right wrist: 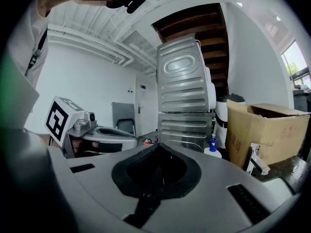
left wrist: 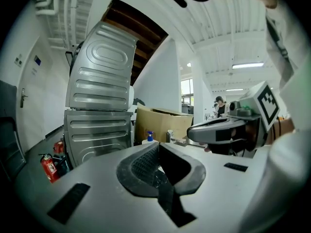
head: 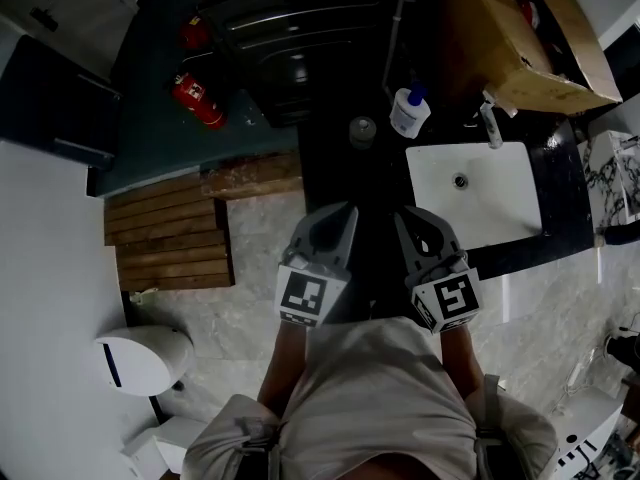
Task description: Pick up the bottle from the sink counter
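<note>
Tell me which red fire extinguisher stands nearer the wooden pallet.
The fire extinguisher with the white label, just above the wooden pallet in the head view; the other extinguisher stands farther back.

fire extinguisher: red, dark floor | cardboard box: open | wooden pallet: near extinguisher

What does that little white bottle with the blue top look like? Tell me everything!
The bottle is small, white and rounded, plastic by its look, with a blue dispenser top. It stands upright on the dark counter, past the far left corner of the white sink, near the cardboard box. Nothing but the counter touches it.
</note>
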A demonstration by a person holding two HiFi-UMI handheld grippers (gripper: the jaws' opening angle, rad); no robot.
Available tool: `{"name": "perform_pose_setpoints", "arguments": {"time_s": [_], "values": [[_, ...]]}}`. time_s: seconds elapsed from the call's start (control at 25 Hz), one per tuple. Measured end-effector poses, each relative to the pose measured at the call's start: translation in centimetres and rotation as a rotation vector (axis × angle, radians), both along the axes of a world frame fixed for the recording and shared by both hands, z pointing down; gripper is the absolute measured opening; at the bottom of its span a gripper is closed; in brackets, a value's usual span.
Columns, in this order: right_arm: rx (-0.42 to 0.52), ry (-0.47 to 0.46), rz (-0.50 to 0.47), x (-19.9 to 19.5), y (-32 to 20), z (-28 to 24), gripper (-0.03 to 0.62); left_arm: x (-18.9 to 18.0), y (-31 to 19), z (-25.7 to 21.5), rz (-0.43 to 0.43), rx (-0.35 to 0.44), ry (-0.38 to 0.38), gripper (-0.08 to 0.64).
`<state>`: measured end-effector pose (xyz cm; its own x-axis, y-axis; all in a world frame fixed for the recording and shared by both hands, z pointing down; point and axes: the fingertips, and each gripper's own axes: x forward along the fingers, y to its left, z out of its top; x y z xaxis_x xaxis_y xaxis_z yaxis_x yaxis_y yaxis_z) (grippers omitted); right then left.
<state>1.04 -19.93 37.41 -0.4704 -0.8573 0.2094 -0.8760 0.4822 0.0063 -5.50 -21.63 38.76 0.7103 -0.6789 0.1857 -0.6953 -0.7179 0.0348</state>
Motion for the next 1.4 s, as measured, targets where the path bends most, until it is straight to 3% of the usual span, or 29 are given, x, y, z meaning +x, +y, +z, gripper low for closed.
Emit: {"name": "perform_pose_setpoints", "arguments": {"time_s": [0.4,0.88,1.4], "values": [[-0.051,0.029,0.015,0.7,-3.2,2.6,-0.003,1.6,-3.5,3.1,0.013,-0.059,-0.029,0.003],[-0.062,0.016,-0.066,1.7,-6.6,4.7,-0.003,3.3,-6.9,6.7,-0.048,-0.109,-0.06,0.003],[-0.13,-0.013,-0.091,2.5,-9.5,9.1,-0.003,4.6,-10.7,11.5,-0.061,-0.147,-0.123,0.003]]}}
